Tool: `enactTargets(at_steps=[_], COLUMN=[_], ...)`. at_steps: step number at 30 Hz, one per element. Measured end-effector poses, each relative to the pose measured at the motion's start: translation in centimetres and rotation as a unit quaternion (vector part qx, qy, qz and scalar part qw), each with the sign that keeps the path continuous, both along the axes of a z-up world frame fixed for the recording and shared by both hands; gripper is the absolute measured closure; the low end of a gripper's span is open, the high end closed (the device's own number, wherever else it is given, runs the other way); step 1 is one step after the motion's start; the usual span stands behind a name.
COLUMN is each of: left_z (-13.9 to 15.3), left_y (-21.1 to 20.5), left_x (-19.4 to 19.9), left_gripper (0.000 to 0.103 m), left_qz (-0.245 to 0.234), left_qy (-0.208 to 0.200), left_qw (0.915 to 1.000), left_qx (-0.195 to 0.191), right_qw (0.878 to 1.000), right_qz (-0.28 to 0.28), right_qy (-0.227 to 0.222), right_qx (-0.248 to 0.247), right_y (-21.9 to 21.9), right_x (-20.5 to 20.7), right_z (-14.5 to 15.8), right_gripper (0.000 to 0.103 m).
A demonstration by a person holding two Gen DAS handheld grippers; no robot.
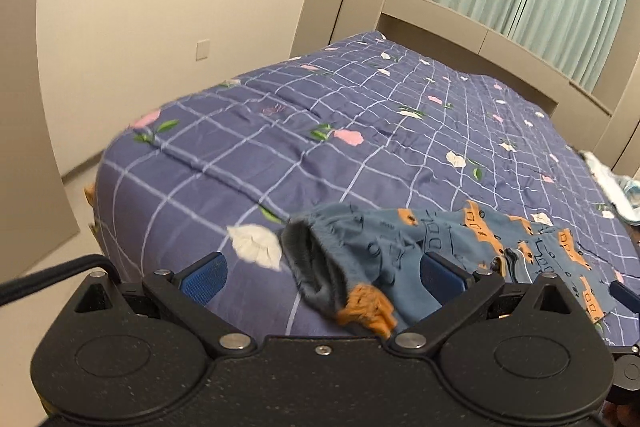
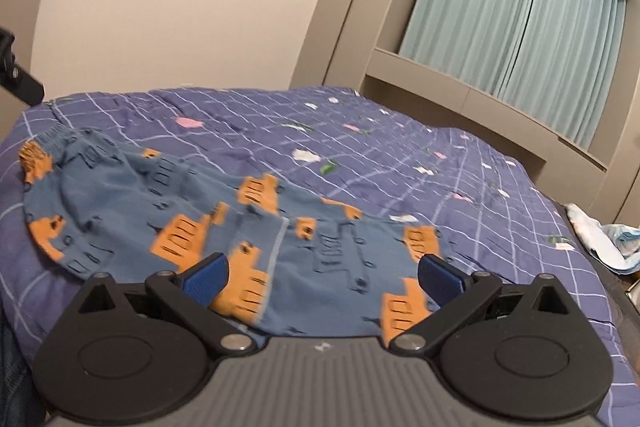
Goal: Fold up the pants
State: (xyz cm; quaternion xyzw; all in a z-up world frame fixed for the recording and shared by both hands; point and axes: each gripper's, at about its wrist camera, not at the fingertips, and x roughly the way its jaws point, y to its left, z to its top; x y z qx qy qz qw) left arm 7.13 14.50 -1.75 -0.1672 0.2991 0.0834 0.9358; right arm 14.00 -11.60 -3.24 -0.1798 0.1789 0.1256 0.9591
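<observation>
Small blue pants with orange vehicle prints lie crumpled on the purple checked bedspread, near the front edge. In the left wrist view the pants show their elastic waistband opening toward my left gripper. That gripper is open, and the waistband end lies between its blue pads without being clamped. My right gripper is open above the leg end of the pants, with nothing held.
The bedspread covers a wide bed. A beige headboard shelf and green curtains stand behind it. A bundle of pale cloth lies off the right bed edge. A wall is to the left.
</observation>
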Motion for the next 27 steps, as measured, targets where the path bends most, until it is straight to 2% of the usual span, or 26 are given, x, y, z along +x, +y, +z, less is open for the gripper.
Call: enactTargets(at_steps=[7, 12, 19, 21, 23, 27], left_z=[-2.6, -3.6, -5.2, -5.6, -5.9, -6.4], left_y=[-0.6, -0.3, 0.2, 0.4, 0.4, 0.5], left_x=[0.7, 2.5, 3.2, 2.7, 2.1, 1.7], left_gripper=[0.001, 0.001, 0.002, 0.005, 0.014, 0.031], left_qz=[-0.036, -0.034, -0.065, -0.067, -0.060, -0.015], left_qy=[-0.027, -0.042, -0.031, -0.031, -0.036, -0.040], left_qw=[0.9989, 0.9983, 0.9941, 0.9914, 0.9896, 0.9873], left_qx=[-0.012, -0.022, -0.081, -0.108, -0.126, -0.153], right_qw=[1.000, 1.000, 0.999, 0.999, 0.999, 0.999], right_qz=[-0.013, -0.023, -0.028, -0.030, -0.030, -0.031], right_qy=[-0.003, -0.002, 0.010, 0.013, 0.016, 0.016], right_qx=[-0.002, 0.008, 0.020, 0.028, 0.035, 0.041], right_y=[1.5, 1.3, 1.0, 0.8, 0.7, 0.6], right_x=[0.3, 0.7, 1.2, 1.4, 1.6, 1.6], right_z=[-1.4, -1.9, -2.9, -3.0, -3.2, -3.4], right_gripper=[0.000, 0.000, 0.000, 0.000, 0.000, 0.000])
